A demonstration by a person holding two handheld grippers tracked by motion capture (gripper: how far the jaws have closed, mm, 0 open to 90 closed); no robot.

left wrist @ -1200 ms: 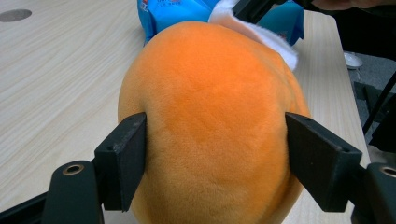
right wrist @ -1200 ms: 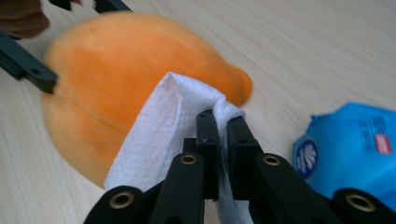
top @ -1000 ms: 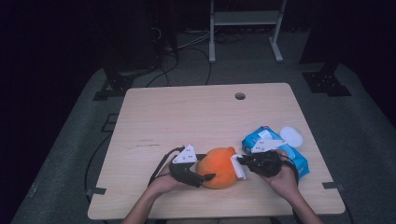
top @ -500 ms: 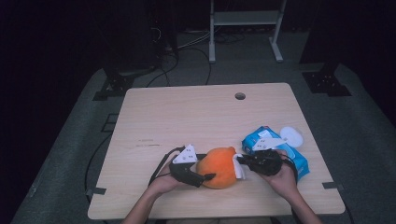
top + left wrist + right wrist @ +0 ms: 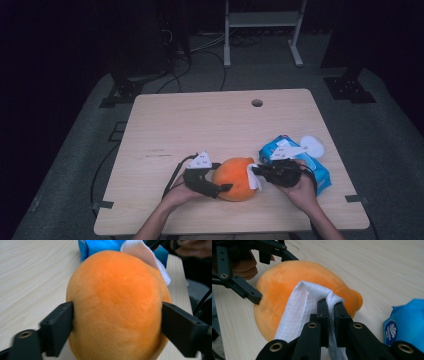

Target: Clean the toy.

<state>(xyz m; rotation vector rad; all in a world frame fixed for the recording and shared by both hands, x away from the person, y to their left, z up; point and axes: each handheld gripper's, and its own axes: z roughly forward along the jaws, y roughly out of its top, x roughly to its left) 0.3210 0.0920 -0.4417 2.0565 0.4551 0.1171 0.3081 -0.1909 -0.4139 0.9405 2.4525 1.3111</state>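
A round orange plush toy (image 5: 235, 177) lies near the table's front edge. My left gripper (image 5: 227, 181) holds it from the left, and its jaws touch both sides of the plush (image 5: 115, 305). Those jaws have just been opening a little, with the plush still between them. From the right, my right gripper (image 5: 255, 172) is shut on a white wipe (image 5: 299, 305) that lies draped on the plush (image 5: 282, 282). In the right gripper view the right gripper (image 5: 331, 303) pinches a fold of the wipe. The left gripper (image 5: 117, 312) spans the plush's widest part.
A blue pack of wipes (image 5: 320, 172) with a white lid (image 5: 311, 145) lies right of the plush, under the right hand. The wooden table (image 5: 200, 125) has a cable hole (image 5: 257, 103) at its far side. Dark floor and stands surround the table.
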